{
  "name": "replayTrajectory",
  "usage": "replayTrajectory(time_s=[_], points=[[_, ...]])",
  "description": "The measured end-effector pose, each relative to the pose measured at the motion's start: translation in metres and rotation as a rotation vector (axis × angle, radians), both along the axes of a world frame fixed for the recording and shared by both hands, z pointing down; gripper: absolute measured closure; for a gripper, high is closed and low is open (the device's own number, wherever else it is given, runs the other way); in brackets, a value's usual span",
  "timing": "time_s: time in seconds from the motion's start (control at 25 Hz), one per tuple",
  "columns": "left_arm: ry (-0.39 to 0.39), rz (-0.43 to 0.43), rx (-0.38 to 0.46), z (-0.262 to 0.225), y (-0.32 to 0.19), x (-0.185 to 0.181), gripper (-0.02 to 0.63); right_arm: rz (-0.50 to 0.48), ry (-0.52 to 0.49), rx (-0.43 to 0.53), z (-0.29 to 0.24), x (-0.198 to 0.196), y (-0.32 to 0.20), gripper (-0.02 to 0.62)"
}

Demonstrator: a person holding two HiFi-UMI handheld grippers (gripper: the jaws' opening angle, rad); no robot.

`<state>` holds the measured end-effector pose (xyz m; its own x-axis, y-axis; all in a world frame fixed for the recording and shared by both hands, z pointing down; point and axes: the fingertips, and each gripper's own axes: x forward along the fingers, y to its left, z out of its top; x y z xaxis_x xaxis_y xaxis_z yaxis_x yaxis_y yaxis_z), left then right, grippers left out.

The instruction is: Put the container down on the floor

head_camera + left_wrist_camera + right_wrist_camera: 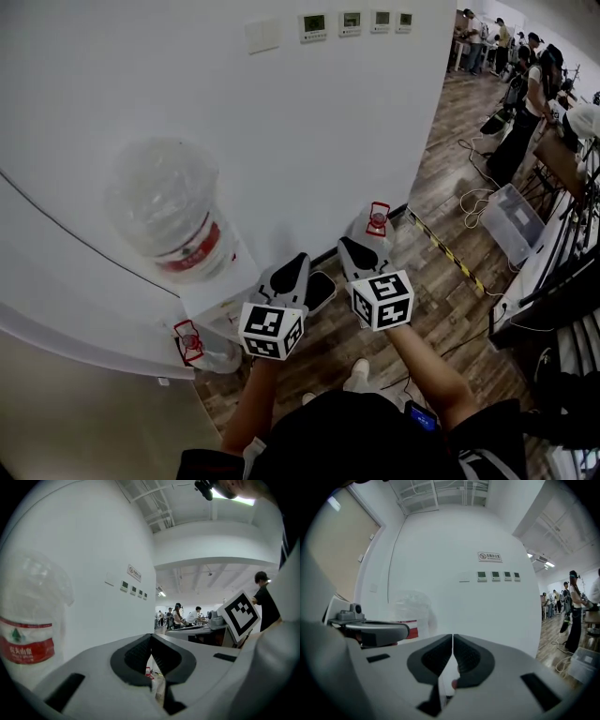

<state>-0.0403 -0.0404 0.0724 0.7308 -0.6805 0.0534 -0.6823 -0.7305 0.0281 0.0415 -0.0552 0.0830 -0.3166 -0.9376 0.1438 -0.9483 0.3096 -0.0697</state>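
A big clear water bottle (169, 214) with a red label stands upside down on a white dispenser (221, 283) by the wall; it also shows in the left gripper view (27, 634) and the right gripper view (410, 613). My left gripper (301, 260) and right gripper (346, 244) are side by side in front of the wall, right of the bottle and apart from it. Both are shut, and I see nothing held between their jaws (150, 637) (453, 636). An empty bottle (374, 226) with a red cap sits on the floor just beyond the right gripper.
Another bottle with a red handle (191, 341) lies at the dispenser's foot. A clear plastic bin (512, 221), striped floor tape (452, 255) and loose cables (473, 197) lie to the right. Several people (527, 84) stand at the far right. Wall panels (356, 22) hang above.
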Motion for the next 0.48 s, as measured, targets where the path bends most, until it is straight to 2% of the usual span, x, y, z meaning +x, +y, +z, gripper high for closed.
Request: replayTrajectory(time_s=[0.48], points=[[0.068,0.006,0.007,-0.004,0.039,-0.048,0.589,0.032,0.003,-0.018,0.006,-0.048,0.046,0.563]])
